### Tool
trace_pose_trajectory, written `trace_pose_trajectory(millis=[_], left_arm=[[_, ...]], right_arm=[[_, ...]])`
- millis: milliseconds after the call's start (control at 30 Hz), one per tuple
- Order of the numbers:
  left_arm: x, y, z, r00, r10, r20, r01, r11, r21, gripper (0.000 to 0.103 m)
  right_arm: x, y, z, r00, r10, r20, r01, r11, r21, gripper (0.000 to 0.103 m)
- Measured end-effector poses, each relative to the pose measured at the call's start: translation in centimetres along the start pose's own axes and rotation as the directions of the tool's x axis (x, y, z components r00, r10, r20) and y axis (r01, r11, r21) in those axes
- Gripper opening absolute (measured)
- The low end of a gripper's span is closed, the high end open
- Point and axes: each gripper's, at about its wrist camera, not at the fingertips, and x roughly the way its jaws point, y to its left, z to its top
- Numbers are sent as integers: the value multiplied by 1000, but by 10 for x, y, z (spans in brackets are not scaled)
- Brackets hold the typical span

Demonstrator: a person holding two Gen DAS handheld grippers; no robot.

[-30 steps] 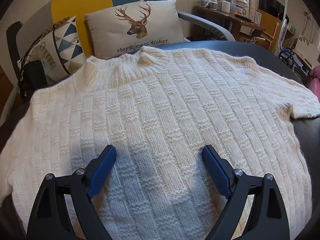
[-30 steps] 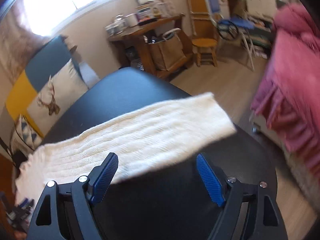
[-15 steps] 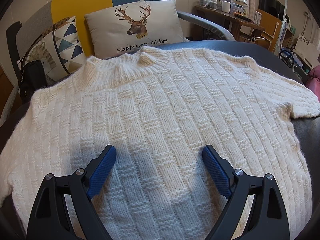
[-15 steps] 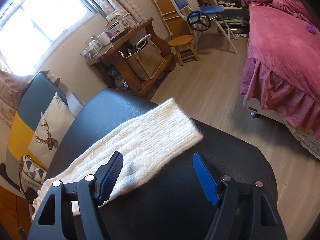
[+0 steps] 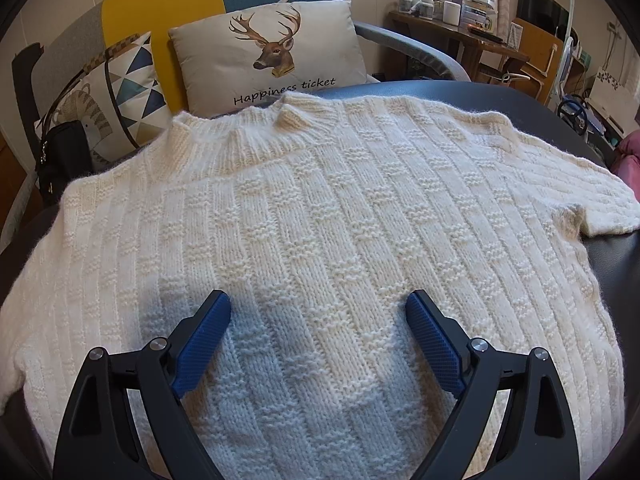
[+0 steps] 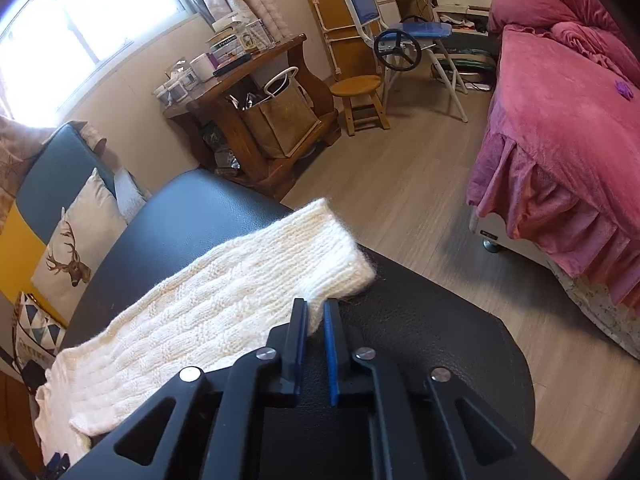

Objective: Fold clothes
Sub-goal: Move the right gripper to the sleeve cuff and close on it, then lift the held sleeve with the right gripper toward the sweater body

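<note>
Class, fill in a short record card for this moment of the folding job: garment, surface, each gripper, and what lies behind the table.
garment: cream knit sweater, spread flat, front up, collar toward the cushions
surface: dark table
sleeve: one sleeve lies stretched across the table, cuff near the edge
left gripper: jaws wide, above the sweater's lower body, gripping nothing
right gripper: jaws have just been closing, now shut on the near edge of the sleeve by the cuff
behind table: deer cushion, triangle-pattern cushion
</note>
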Motion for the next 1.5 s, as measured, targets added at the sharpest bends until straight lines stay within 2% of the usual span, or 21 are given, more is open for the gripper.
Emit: trace_pose_trajectory(millis=[267,467,633,733,800,900,967,1000,1100,1267,1433,1500], left_arm=[[1,0,-1,1000,1,0,-1,1000,2,92],[1,0,0,1000,-2,-3,2,1000,3,92],[0,0,3,1000,-6,-19,6,1000,3,92],[-2,3,10,998,-44,-37,43,998,-37,92],[-5,5,14,998,-49,-38,47,998,-48,92],[-10,8,17,998,-56,-29,55,998,-43,92],[-12,9,15,997,-68,-29,67,997,-36,92],[-13,9,14,997,-74,-29,73,997,-32,92],[-11,10,12,997,-74,-35,73,997,-23,92],[-7,9,10,996,-67,-53,67,998,-17,92],[-8,5,12,997,-52,-58,53,999,7,92],[-8,4,13,997,-48,-61,49,999,13,92]], right_arm=[[-12,6,5,997,62,47,-63,998,12,4],[-24,27,14,989,135,65,-133,991,-25,4],[-33,66,21,972,225,68,-218,972,-91,0],[-35,101,25,957,282,62,-270,951,-151,0],[-35,121,25,959,278,54,-264,947,-185,0],[-34,108,24,957,282,70,-279,959,-46,4],[-40,79,17,959,266,96,-271,962,45,15],[-43,64,13,960,257,109,-267,960,90,24],[-48,24,1,968,226,110,-243,953,181,24],[-33,-25,-12,979,190,69,-201,933,299,24],[-8,-41,-13,980,193,51,-198,906,375,27],[-1,-39,-10,979,189,72,-202,903,378,27]])
